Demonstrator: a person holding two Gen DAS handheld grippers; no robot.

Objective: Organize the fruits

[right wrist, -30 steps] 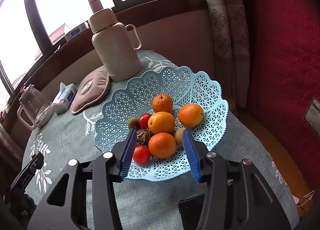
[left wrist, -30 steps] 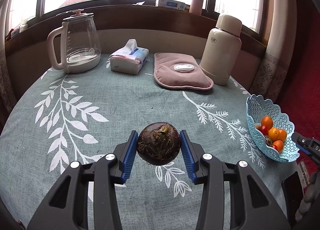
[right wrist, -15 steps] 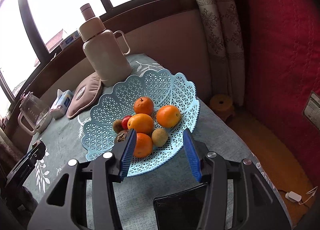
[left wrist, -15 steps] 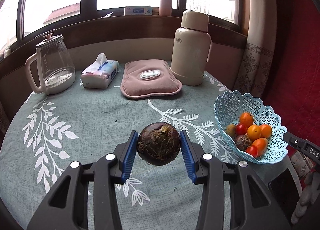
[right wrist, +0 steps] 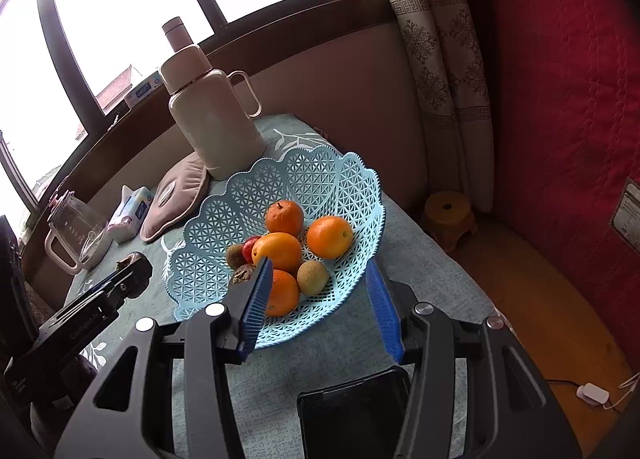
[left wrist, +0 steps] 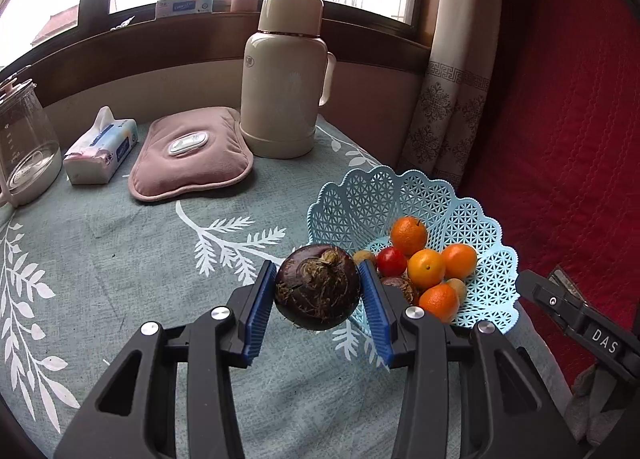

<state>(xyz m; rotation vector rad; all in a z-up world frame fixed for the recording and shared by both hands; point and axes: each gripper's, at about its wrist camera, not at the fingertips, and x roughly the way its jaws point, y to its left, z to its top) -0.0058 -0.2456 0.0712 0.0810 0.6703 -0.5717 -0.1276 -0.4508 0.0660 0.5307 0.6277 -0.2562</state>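
My left gripper (left wrist: 317,279) is shut on a dark brown round fruit (left wrist: 320,295) with a fibrous tuft, held above the tablecloth just left of the light blue lattice basket (left wrist: 400,187). The basket holds several oranges (left wrist: 426,267), a red fruit (left wrist: 391,261), kiwis (right wrist: 312,277) and another dark fruit (right wrist: 242,273). My right gripper (right wrist: 319,267) hovers open over the near rim of the basket (right wrist: 320,167), its blue pads touching nothing. The left gripper (right wrist: 120,283) with its fruit also shows at the left of the right wrist view.
A cream thermos (left wrist: 286,91), a pink heat pad (left wrist: 192,155), a tissue pack (left wrist: 102,151) and a glass kettle (left wrist: 24,147) stand at the back of the table. A dark phone (right wrist: 356,411) lies near the front edge. A yellow stool (right wrist: 450,215) sits on the floor.
The left gripper has swung right with the dark fruit, so the basket is now right beside it. The right gripper has drawn back slightly to the basket's near rim.
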